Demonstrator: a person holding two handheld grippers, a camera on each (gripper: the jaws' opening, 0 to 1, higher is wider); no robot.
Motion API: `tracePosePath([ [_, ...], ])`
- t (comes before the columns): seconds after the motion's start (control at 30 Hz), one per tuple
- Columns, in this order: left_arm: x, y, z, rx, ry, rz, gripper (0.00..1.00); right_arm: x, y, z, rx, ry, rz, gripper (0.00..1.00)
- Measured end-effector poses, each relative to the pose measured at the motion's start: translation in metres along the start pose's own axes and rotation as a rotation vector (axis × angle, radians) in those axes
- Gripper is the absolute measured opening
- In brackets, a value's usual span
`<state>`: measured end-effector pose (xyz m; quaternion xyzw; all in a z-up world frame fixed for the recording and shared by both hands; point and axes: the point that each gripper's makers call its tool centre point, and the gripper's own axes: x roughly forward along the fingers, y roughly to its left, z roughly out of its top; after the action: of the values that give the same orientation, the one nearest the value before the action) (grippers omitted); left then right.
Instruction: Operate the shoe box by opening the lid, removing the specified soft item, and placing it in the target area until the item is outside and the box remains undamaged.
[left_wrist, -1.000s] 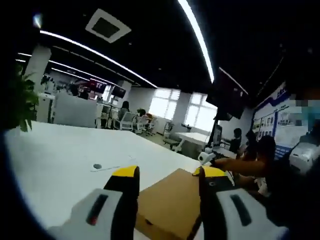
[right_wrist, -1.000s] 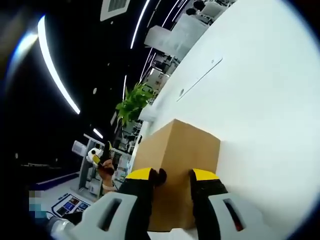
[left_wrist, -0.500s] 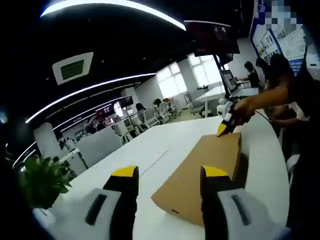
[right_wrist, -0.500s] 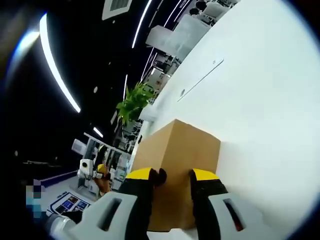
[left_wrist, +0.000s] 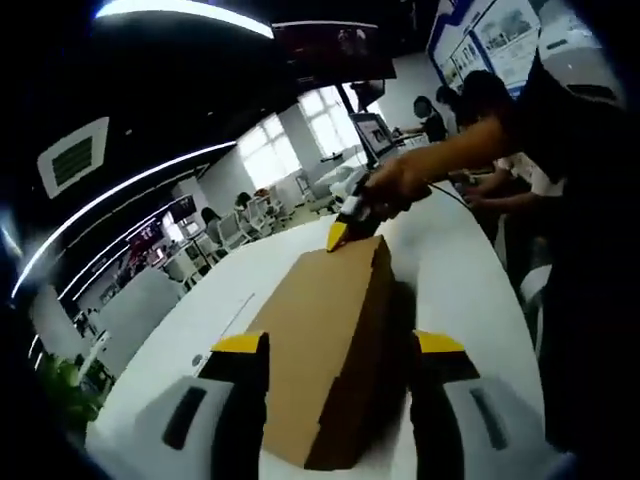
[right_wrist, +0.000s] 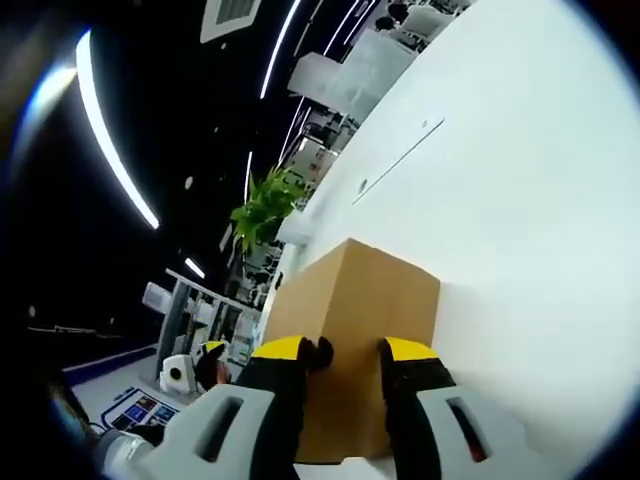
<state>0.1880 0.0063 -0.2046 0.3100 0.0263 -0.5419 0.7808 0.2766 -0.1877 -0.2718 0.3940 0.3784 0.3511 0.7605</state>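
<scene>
Plain brown cardboard shoe box (left_wrist: 325, 350), lid shut (no markings visible), lies lengthwise at the frame's lower centre.

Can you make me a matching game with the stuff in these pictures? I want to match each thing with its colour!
Things:
1. box
2. table
3. plant
4. tips of the left claw

Colours:
A. green
B. yellow
C. brown
D. white

Right pairs: 1-C, 2-D, 3-A, 4-B. The brown box sits on the white table, the green plant stands past the table's far edge in the right gripper view, and the claw tips on either side of the box are yellow.
</scene>
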Motion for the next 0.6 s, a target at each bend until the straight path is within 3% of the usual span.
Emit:
tracePosePath([
  [0.03,0.002,-0.005,-0.002,0.045,0.010,-0.006,0.58,0.000,0.000,0.000,0.001,0.000,0.000,0.29],
  [0.2,0.008,-0.022,-0.001,0.032,-0.040,-0.047,0.60,0.000,0.000,0.000,0.002,0.001,0.002,0.29],
  [0.37,0.011,-0.019,-0.011,0.140,0.007,-0.010,0.59,0.000,-0.001,0.001,-0.003,0.004,0.006,0.29],
  [0.6,0.014,-0.015,-0.021,0.177,0.049,0.019,0.61,0.000,0.001,0.000,-0.007,0.004,0.008,0.29],
])
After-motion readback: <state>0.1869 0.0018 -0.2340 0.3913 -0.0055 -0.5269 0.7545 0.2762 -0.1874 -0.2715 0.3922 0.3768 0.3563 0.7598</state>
